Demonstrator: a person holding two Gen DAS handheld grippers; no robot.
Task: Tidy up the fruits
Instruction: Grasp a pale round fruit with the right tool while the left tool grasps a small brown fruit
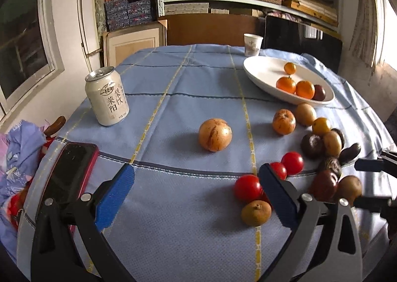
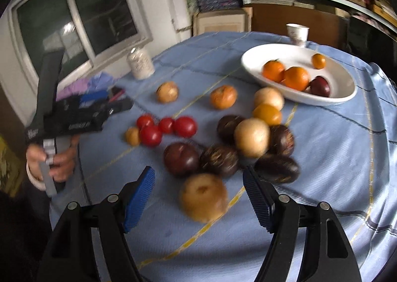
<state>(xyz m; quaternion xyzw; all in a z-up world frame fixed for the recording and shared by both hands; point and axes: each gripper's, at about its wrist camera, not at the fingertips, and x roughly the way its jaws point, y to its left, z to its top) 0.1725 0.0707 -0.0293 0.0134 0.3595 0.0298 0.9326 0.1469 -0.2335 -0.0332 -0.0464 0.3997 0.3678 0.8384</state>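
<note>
My left gripper (image 1: 196,185) hangs above the blue cloth (image 1: 173,98) with its jaws spread wide and nothing between them. Its right finger sits just beside a cluster of red tomatoes (image 1: 248,187), with a small brown fruit (image 1: 256,212) touching the nearest one. A pale round fruit (image 1: 215,135) sits alone ahead of me, well apart from the rest.

My right gripper (image 2: 198,195) is also wide and holds nothing. A tan round fruit (image 2: 203,197) lies on the cloth between its blue pads (image 2: 140,197), touching neither one as far as I can tell; this view is blurred. Just beyond it sit dark purple fruits (image 2: 182,159), packed against more tan and yellow ones.

The white bowl (image 1: 260,71) stands at the far right of the table, with three oranges (image 1: 286,84) and one dark fruit (image 1: 319,92) inside it. A paper cup (image 1: 252,44) stands behind the bowl. A drink can (image 1: 107,99) stands at the far left, and a phone (image 1: 68,172) lies at the near left edge.
</note>
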